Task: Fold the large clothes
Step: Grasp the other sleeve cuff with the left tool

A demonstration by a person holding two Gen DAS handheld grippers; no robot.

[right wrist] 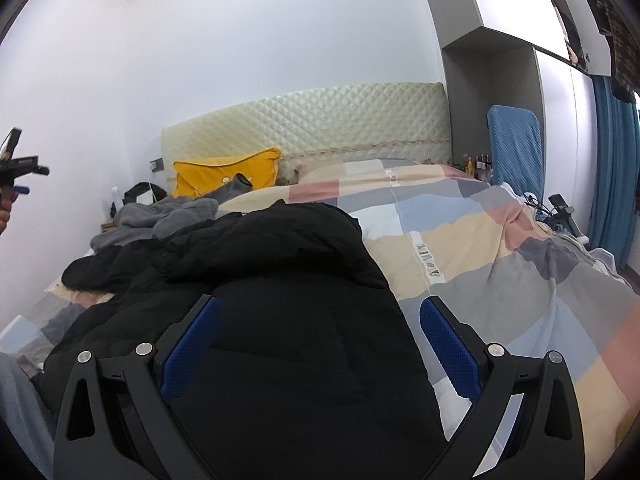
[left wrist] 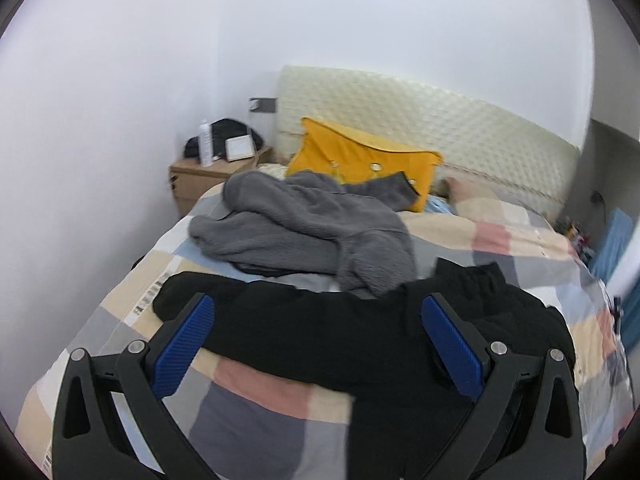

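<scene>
A large black padded garment (left wrist: 340,332) lies spread on the checked bedcover (left wrist: 500,236). A sleeve of it reaches left. My left gripper (left wrist: 318,320) hovers open above the garment with nothing between its blue pads (left wrist: 184,344). In the right wrist view the same black garment (right wrist: 288,300) fills the near middle. My right gripper (right wrist: 320,328) is open over its right part, gripping nothing. The other gripper (right wrist: 16,168) shows at the far left edge of that view, held by a hand.
A grey fleece garment (left wrist: 304,220) is heaped beyond the black one, near a yellow pillow (left wrist: 360,156) and a quilted headboard (left wrist: 440,120). A wooden nightstand (left wrist: 200,176) with a bottle stands at the left wall. Wardrobe (right wrist: 560,120), blue curtain (right wrist: 612,168) and a blue-covered chair (right wrist: 516,144) stand right.
</scene>
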